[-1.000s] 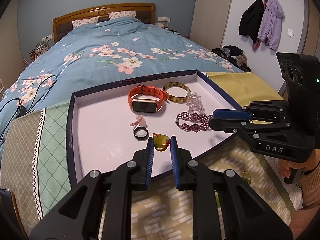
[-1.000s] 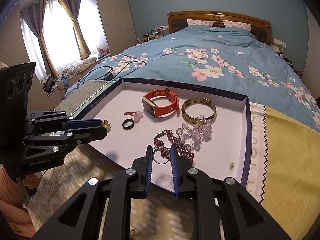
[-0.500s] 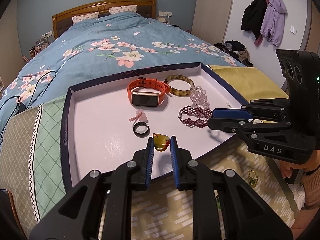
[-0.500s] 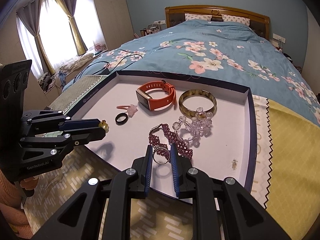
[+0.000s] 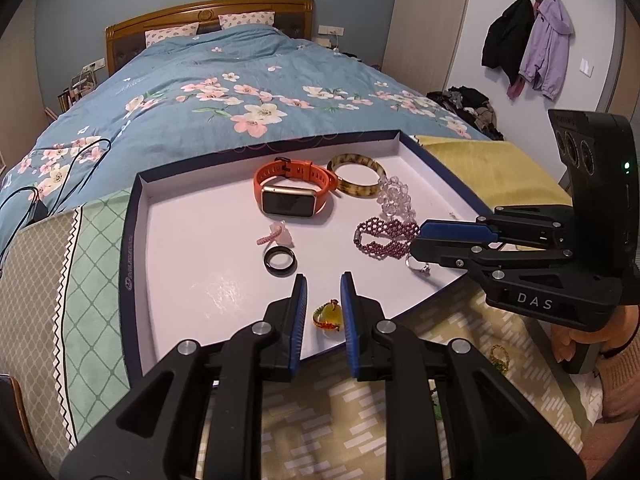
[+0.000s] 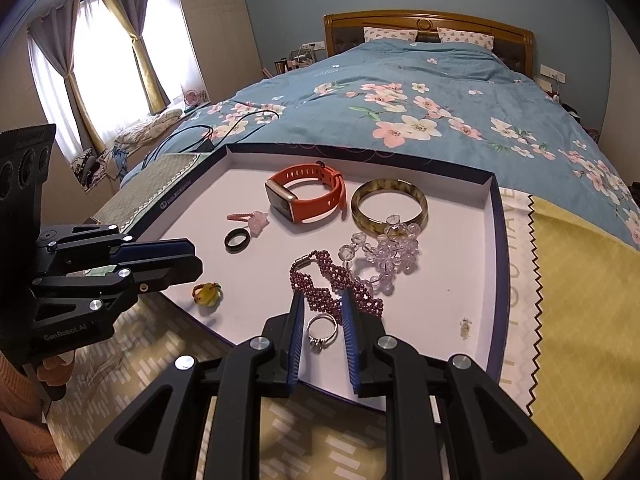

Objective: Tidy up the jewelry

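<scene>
A shallow white tray (image 5: 138, 248) with dark walls lies on the bed, filling mid-frame in both views. In it: an orange watch (image 5: 294, 190), a mottled bangle (image 5: 356, 178), a clear bead bracelet (image 5: 394, 198), a purple bead bracelet (image 5: 382, 236), a black ring (image 5: 280, 260) and a small pink piece (image 5: 276, 234). The left gripper (image 5: 323, 294) stands slightly parted, an amber pendant (image 5: 329, 315) lying loose between its fingers. The right gripper (image 6: 322, 308) likewise brackets a silver ring (image 6: 322, 332), seemingly without pinching it.

"DAS" on the right claw (image 5: 414, 242) body; "GenRobot.AI" on the left claw (image 6: 198, 260) body.
</scene>
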### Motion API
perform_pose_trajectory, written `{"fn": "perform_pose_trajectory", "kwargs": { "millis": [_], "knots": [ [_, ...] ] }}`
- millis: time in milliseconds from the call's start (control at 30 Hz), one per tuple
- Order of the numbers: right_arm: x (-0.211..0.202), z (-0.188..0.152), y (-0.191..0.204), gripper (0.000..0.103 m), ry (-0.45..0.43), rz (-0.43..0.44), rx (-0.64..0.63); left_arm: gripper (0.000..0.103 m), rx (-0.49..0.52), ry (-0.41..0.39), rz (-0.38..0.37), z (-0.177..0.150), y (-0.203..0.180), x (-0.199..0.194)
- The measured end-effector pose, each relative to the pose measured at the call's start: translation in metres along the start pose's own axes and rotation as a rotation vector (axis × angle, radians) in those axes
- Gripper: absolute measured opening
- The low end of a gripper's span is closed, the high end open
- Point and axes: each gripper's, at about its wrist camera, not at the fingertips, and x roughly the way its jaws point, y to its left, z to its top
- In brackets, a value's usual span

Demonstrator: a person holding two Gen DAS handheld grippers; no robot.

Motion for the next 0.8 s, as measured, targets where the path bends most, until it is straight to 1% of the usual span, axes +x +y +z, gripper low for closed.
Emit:
{"fn": "perform_pose_trajectory", "kwargs": {
  "millis": [67, 133, 300, 433, 500, 600, 800],
  "knots": [
    [-0.005, -0.001, -0.001, 0.020, -0.011, 0.004, 0.004, 0.022, 0.000, -0.016, 0.003, 0.000, 0.000, -0.007],
    [-0.012, -0.002, -0.002, 0.023, -0.028, 0.010, 0.013, 0.026, -0.003, -0.037, -0.019, -0.002, -0.001, -0.017],
    [-0.034, -0.007, 0.000, 0.024, -0.065, 0.035, 0.022, 0.028, 0.027, -0.068, -0.055, -0.013, -0.008, -0.039],
    [-0.051, -0.017, 0.006, 0.034, -0.078, 0.070, 0.012, 0.032, 0.055, -0.085, -0.098, -0.028, -0.016, -0.057],
    [-0.055, -0.026, 0.011, 0.034, -0.064, 0.082, 0.000, 0.032, 0.064, -0.082, -0.119, -0.036, -0.021, -0.062],
    [-0.055, -0.041, 0.017, 0.035, -0.029, 0.091, -0.012, 0.034, 0.089, -0.077, -0.116, -0.048, -0.030, -0.064],
    [-0.052, -0.069, 0.023, 0.035, 0.043, 0.099, -0.004, 0.034, 0.095, -0.035, -0.151, -0.066, -0.041, -0.060]
  ]
}}
